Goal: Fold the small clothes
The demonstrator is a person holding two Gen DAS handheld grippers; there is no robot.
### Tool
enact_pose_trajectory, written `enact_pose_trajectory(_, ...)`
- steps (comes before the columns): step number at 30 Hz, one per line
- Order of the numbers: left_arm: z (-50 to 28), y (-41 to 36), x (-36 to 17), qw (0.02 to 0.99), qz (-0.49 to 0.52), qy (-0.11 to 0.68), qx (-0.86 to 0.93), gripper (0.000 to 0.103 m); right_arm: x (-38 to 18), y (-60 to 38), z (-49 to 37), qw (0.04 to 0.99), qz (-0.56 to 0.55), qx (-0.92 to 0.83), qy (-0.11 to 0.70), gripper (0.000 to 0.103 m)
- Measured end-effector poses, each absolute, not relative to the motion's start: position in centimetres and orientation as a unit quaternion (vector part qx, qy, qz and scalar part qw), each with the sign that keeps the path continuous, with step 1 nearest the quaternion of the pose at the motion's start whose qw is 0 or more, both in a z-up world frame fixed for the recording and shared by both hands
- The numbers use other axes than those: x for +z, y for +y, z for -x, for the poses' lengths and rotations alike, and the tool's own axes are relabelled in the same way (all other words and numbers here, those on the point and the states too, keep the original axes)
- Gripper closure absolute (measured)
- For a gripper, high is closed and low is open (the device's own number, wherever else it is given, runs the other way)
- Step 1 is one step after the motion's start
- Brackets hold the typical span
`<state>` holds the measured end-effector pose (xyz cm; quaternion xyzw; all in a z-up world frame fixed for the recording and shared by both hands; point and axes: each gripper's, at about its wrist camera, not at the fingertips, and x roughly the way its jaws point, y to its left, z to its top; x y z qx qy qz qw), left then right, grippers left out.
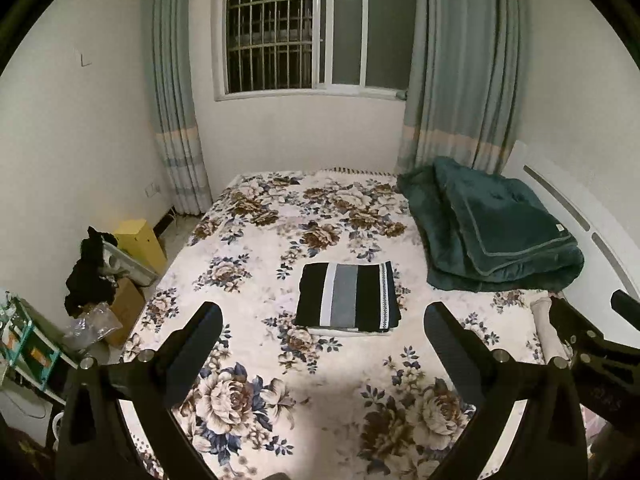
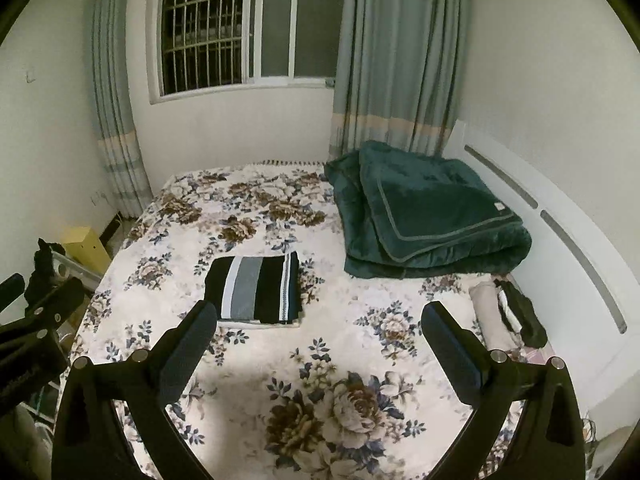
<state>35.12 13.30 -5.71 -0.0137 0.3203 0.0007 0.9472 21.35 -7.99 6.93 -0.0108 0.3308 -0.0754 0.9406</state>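
In the left wrist view, the left hand-held gripper [image 1: 322, 340] is held with fingers apart and empty above the floral-printed bed [image 1: 248, 364]. The folded black, grey and white striped garment [image 1: 347, 295] is seen straight ahead, its stripes running away from the camera.

In the right wrist view, the right hand-held gripper [image 2: 319, 338] is likewise spread and empty. The garment [image 2: 256, 289] is offset ahead-left, clear of the folded dark green plush blanket [image 2: 432, 212]. The left gripper is judged better aligned; open bed surrounds the garment.

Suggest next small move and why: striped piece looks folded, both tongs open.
Probably swing the right tongs toward the unfolded clothes by the headboard. The striped garment already lies folded flat on the bed, and both tongs, left included, hang open and empty.
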Motion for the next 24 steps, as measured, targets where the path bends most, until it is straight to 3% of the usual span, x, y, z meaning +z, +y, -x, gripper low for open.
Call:
enact_pose_trajectory(12, -32.1, 12.3, -3.9, 0.952, 0.015, 0.306, 0.003, 0.0, 10.5, -9.1, -17.0, 0.948, 0.016, -0.057, 0.313, 0.0)
enact_pose_trajectory(24, -31.6, 12.2, -3.5, 0.954, 0.011, 0.299, 0.013, 0.0, 10.9, -9.7, -18.2, 0.95, 0.022, -0.045, 0.309, 0.0)
